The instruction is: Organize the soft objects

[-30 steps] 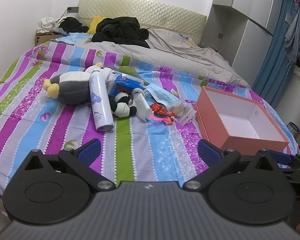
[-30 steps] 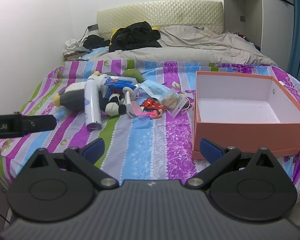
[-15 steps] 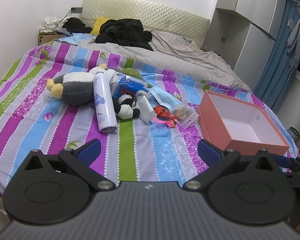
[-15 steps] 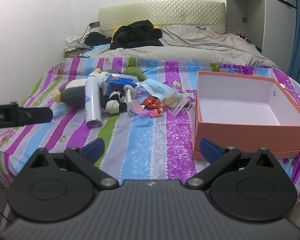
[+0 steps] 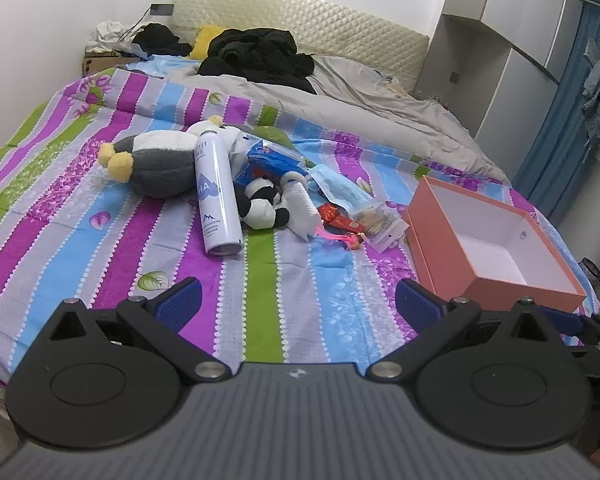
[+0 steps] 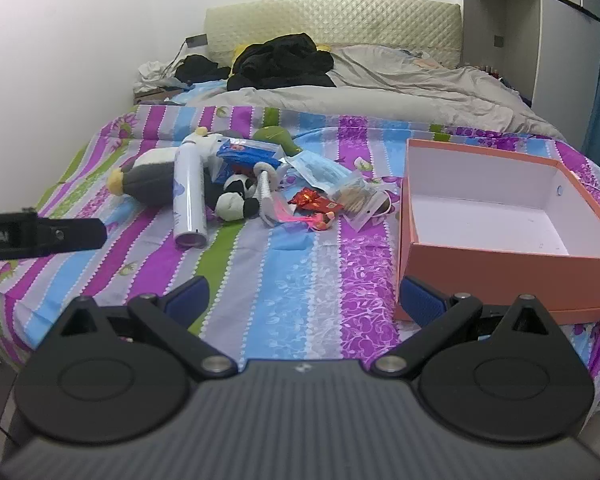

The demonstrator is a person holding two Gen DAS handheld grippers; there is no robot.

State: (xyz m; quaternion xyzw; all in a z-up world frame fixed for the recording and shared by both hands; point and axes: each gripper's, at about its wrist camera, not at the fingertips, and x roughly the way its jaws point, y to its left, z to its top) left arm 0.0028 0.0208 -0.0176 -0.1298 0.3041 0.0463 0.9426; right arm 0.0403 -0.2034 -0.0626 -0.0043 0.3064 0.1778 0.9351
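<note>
A pile lies mid-bed on the striped sheet (image 5: 260, 288): a grey and white plush penguin (image 5: 156, 164) (image 6: 152, 178), a small panda plush (image 5: 260, 208) (image 6: 236, 198), a green plush (image 6: 274, 138) behind, a white spray can (image 5: 216, 196) (image 6: 190, 196), a blue packet (image 5: 274, 160), a face-mask pack (image 5: 336, 188) and small wrappers (image 5: 340, 220). An open, empty orange box (image 5: 488, 248) (image 6: 500, 220) stands to the right. My left gripper (image 5: 298, 304) and right gripper (image 6: 306, 296) both hover open near the bed's front edge, holding nothing.
Black clothes (image 5: 260, 56) and a grey duvet (image 5: 360, 96) cover the head of the bed. A wardrobe (image 5: 512, 52) and blue curtain (image 5: 560, 128) stand to the right. The left gripper's body (image 6: 40, 234) juts in at the right wrist view's left edge.
Both grippers have drawn back slightly from the pile and risen a little; the objects look smaller and lower. Nothing on the bed has moved.
</note>
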